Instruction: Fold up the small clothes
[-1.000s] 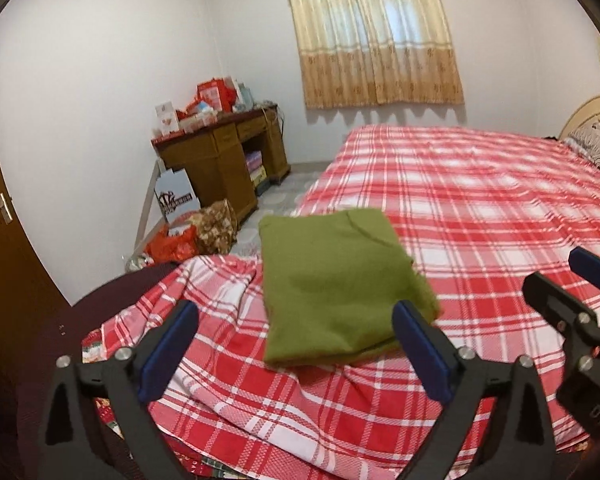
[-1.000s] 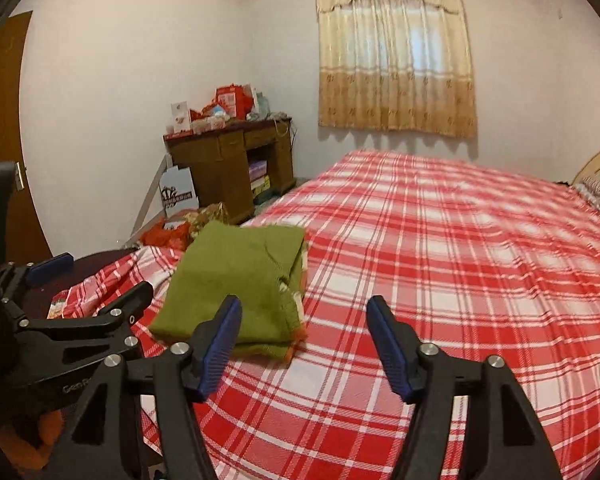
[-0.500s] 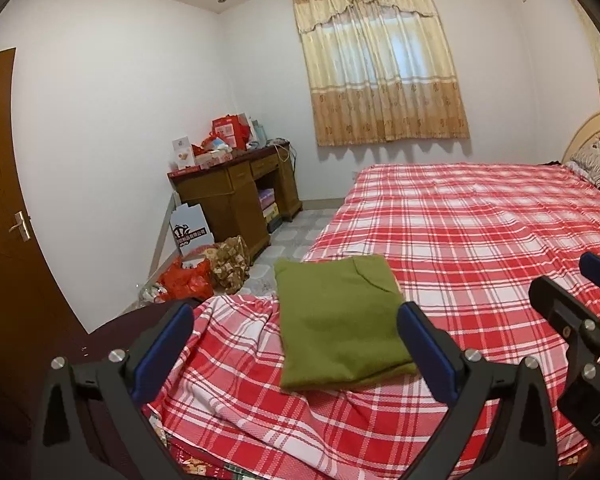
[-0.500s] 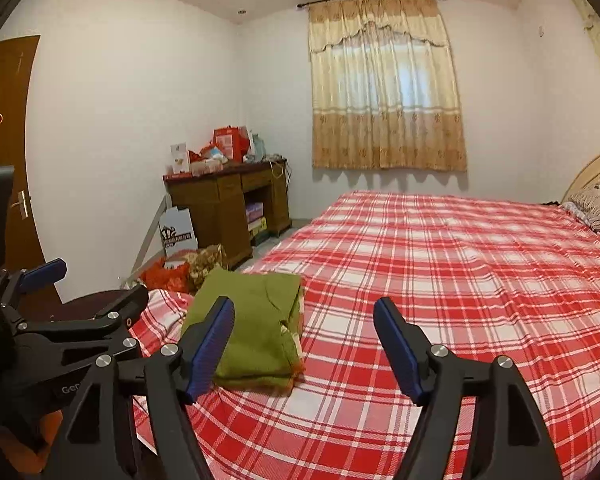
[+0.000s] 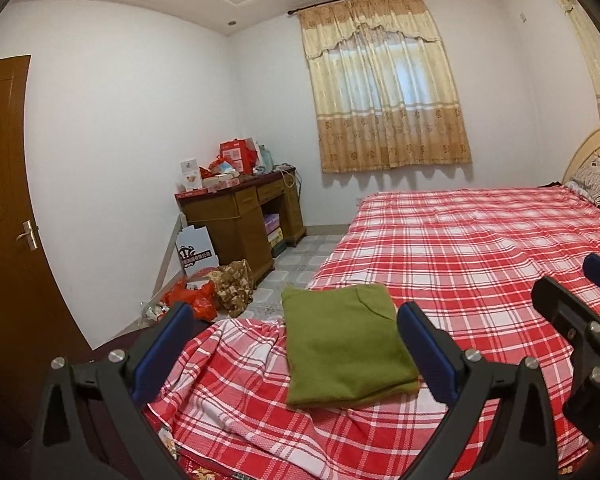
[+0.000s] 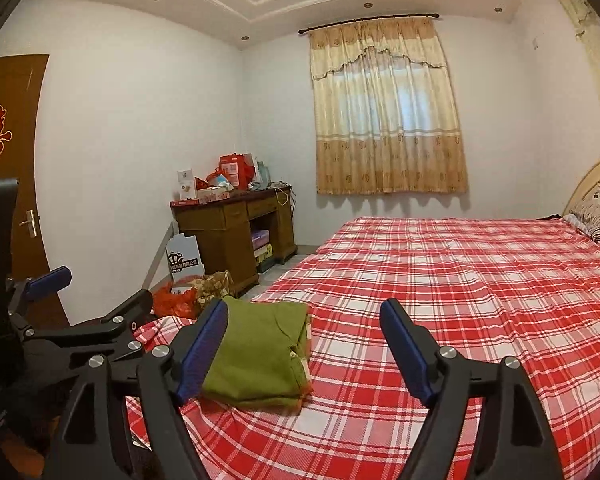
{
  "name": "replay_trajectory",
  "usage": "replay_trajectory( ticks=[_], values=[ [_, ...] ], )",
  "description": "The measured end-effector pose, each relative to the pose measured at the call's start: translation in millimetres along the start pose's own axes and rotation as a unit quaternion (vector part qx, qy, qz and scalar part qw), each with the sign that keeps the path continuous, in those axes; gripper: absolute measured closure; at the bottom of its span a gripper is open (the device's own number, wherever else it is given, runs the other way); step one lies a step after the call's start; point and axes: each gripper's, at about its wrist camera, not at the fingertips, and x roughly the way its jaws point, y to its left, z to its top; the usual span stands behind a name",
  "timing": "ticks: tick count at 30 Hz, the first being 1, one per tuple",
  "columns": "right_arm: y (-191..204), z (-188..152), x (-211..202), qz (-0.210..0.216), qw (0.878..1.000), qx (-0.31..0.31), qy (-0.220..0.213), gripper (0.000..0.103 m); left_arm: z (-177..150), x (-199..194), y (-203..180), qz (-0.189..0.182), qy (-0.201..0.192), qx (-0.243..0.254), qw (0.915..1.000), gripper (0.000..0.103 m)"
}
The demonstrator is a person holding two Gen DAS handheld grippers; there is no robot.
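The left gripper (image 5: pixel 296 354) has its blue-padded fingers spread wide apart with nothing between them, raised above the near corner of the bed. The right gripper (image 6: pixel 304 354) is likewise wide open and holds nothing; it sits just to the right of the left one. The green garment (image 5: pixel 346 350) lies folded into a neat rectangle on the red plaid bedsheet (image 5: pixel 480 248), near the bed's near-left corner, where the sheet is rumpled and hangs over the edge. In the right wrist view the green garment (image 6: pixel 256 356) shows stacked layers along its right edge, with a pale label peeking out there. Neither gripper touches the cloth. Past the bed on the left, a wooden desk (image 5: pixel 244 216) piled with red boxes stands against the far wall, and a yellow curtain (image 5: pixel 384 88) covers the window behind the bed. A brown door (image 5: pixel 4 200) is at far left
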Motion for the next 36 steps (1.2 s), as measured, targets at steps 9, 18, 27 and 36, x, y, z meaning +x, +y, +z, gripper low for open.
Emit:
replay_trajectory(
  ticks=[9, 18, 27, 36],
  values=[
    [1, -3, 4, -0.001, 1.000, -0.001, 0.008, 0.023, -1, 3, -1, 0.002, 0.010, -0.002, 0.9999, 0.000],
    [1, -6, 7, -0.002, 1.000, 0.005, 0.013, 0.023, -4, 7, 0, 0.003, 0.020, -0.004, 0.9998, 0.000],
    [1, -6, 8, -0.002, 1.000, 0.005, 0.015, 0.023, -3, 10, -1, 0.000, 0.026, -0.004, 0.9996, 0.000],
    [1, -7, 9, 0.000, 1.000, 0.008, 0.019, 0.023, -4, 12, -1, 0.000, 0.029, -0.003, 0.9996, 0.000]
  ],
)
